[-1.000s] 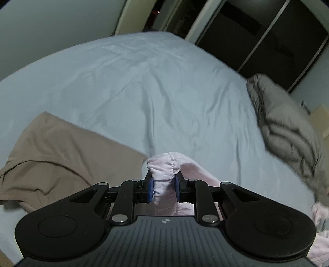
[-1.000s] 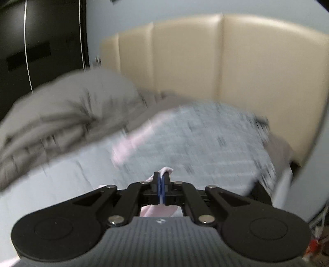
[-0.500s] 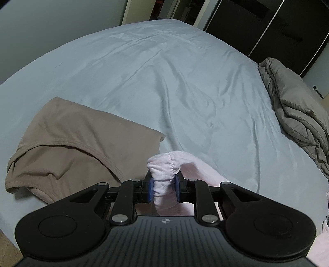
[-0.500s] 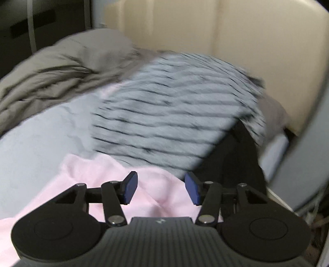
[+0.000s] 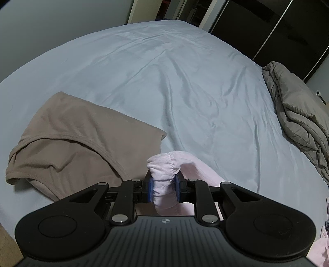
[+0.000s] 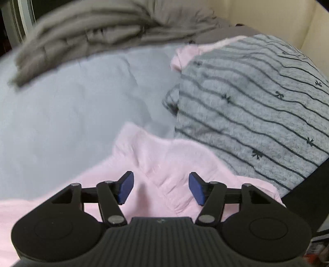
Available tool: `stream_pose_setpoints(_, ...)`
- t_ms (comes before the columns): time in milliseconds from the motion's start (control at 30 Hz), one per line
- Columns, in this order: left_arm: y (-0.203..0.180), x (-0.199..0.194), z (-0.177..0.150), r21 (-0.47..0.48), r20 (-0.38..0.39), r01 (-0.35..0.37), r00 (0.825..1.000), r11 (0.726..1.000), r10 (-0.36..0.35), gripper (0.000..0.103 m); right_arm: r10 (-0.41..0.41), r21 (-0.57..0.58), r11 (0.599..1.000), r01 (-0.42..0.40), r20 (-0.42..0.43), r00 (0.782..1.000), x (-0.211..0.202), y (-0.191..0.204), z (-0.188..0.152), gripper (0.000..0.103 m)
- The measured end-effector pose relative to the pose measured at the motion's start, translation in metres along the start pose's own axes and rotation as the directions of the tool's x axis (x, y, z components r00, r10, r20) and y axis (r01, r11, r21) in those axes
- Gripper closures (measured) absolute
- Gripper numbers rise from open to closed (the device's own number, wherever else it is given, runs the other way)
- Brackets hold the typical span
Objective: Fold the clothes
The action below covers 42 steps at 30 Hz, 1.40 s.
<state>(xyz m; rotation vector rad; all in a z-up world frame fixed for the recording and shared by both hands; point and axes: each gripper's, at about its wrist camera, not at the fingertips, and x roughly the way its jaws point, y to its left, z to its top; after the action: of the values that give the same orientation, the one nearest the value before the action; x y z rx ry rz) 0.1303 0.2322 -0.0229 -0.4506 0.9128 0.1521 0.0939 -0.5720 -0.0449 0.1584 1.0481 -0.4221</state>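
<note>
A pale pink garment (image 5: 164, 174) is bunched between the blue pads of my left gripper (image 5: 164, 190), which is shut on a thick fold of it just above the light blue bedsheet (image 5: 164, 82). In the right wrist view the same pink garment (image 6: 160, 164) lies spread on the sheet below my right gripper (image 6: 161, 188). Its jaws are opening and stand wide apart over the fabric, and the pads do not press on it.
A tan garment (image 5: 78, 141) lies on the sheet left of my left gripper. A grey quilt (image 5: 298, 115) is heaped at the right edge of the bed. A grey striped garment with small bows (image 6: 257, 106) lies beside the pink one, near a cream headboard (image 6: 267, 18).
My right gripper went from shut to wide open and dropped toward the pink garment on the bed. The left gripper kept its grip on the pink fold and tilted down slightly.
</note>
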Motion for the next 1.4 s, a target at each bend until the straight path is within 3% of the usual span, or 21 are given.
stream_pose_setpoints(67,0.000,0.001,0.000,-0.001,0.000,0.000,1.000,1.000,0.000,0.085,-0.025,-0.008,1.000,0.024,-0.039,0.999,0.013,0.004,-0.003,0.058)
stream_pose_setpoints(100,0.000,0.001,0.000,0.000,0.001,0.001,1.000,1.000,-0.001,0.085,-0.030,-0.006,1.000,0.029,-0.060,0.998,0.019,0.004,-0.005,0.083)
stream_pose_setpoints(200,0.001,0.001,0.001,-0.002,0.003,0.008,1.000,1.000,-0.008,0.085,-0.033,0.022,0.999,0.035,-0.074,0.997,0.023,-0.001,-0.008,0.096)
stream_pose_setpoints(433,0.000,-0.008,0.003,-0.022,0.018,0.036,0.999,0.999,-0.035,0.085,-0.023,0.083,0.996,0.020,0.039,0.999,-0.019,-0.005,0.005,0.098)
stream_pose_setpoints(700,-0.012,-0.027,0.029,-0.078,0.060,0.116,0.992,0.990,-0.112,0.085,-0.028,0.126,0.992,0.006,0.178,0.984,-0.079,0.000,0.072,0.098)
stream_pose_setpoints(900,-0.029,-0.029,0.058,-0.084,0.106,0.141,0.986,0.986,-0.132,0.085,-0.070,0.165,0.986,0.020,0.301,0.951,-0.106,0.013,0.135,0.098)
stream_pose_setpoints(1133,-0.048,-0.012,0.077,-0.080,0.127,0.134,0.984,0.988,-0.123,0.085,-0.039,0.275,0.958,-0.084,0.414,0.909,-0.113,0.027,0.183,0.098)
stream_pose_setpoints(1233,-0.049,-0.006,0.077,-0.063,0.116,0.120,0.987,0.991,-0.112,0.085,-0.059,0.270,0.962,-0.040,0.347,0.936,-0.102,0.031,0.194,0.098)
stream_pose_setpoints(1400,-0.039,-0.005,0.071,-0.067,0.088,0.115,0.990,0.991,-0.109,0.085,-0.104,0.284,0.959,0.006,0.328,0.939,-0.098,0.016,0.180,0.101)
